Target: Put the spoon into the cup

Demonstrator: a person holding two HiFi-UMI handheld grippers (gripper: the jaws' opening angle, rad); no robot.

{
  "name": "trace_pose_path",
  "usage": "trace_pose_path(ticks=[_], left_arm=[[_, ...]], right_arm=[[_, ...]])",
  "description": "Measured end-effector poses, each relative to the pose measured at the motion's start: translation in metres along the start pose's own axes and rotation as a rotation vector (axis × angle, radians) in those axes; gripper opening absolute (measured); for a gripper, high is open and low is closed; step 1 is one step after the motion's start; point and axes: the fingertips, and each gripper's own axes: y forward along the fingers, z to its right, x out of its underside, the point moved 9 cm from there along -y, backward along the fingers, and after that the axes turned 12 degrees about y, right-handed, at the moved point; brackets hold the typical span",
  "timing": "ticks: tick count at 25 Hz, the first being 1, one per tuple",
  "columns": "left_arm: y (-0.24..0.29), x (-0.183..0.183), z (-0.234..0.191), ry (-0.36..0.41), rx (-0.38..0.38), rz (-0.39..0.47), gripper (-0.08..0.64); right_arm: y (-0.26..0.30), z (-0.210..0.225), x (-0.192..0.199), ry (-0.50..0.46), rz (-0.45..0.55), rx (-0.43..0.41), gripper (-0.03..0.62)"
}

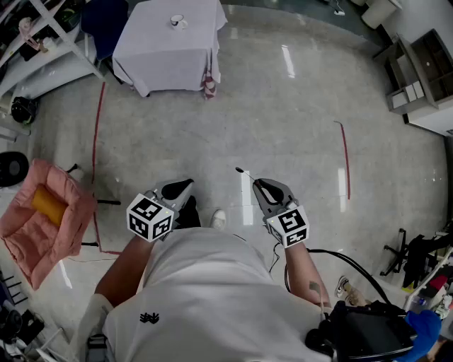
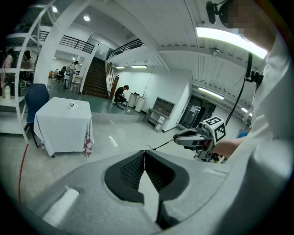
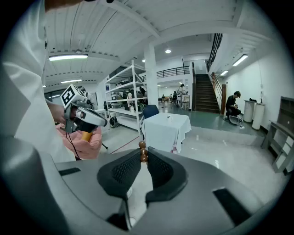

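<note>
My right gripper (image 1: pixel 256 182) is shut on a thin dark spoon (image 1: pixel 245 172), which sticks out forward and to the left over the floor. In the right gripper view its brown beaded end (image 3: pixel 143 147) pokes up between the pads of the right gripper (image 3: pixel 144 154). The left gripper (image 1: pixel 187 184) hangs beside it, and its jaws (image 2: pixel 145 153) meet with nothing between them. The small cup (image 1: pixel 177 21) stands far ahead on a table (image 1: pixel 152 60) draped in white cloth. Both views along the jaws show that table (image 2: pixel 64 126) (image 3: pixel 163 131) in the distance.
A pink cushioned seat (image 1: pixel 28 233) holding a yellow roll (image 1: pixel 48 203) sits on the floor at the left. Red tape lines (image 1: pixel 95 141) mark the shiny floor. Shelving (image 1: pixel 417 78) stands at the right, a blue chair (image 2: pixel 36 98) behind the table, cables and gear at the lower right.
</note>
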Motion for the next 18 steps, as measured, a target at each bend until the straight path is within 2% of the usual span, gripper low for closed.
trace_pose_path(ticks=[4, 8, 12, 16, 18], left_arm=[[0.011, -0.008, -0.032, 0.011, -0.019, 0.013, 0.012], [0.029, -0.022, -0.086, 0.017, -0.02, 0.023, 0.012], [0.05, -0.051, -0.16, -0.014, -0.02, 0.055, 0.012], [0.06, -0.086, -0.228, 0.0, 0.001, 0.104, 0.012], [0.061, -0.096, -0.262, -0.024, 0.006, 0.123, 0.012]], right_arm=[[0.025, 0.018, -0.012, -0.008, 0.003, -0.002, 0.052], [0.064, 0.035, -0.044, -0.03, -0.008, 0.016, 0.052], [0.112, 0.051, -0.092, -0.027, -0.033, 0.035, 0.052], [0.17, 0.064, -0.149, -0.049, -0.049, 0.027, 0.051], [0.201, 0.071, -0.177, -0.045, -0.043, 0.021, 0.051]])
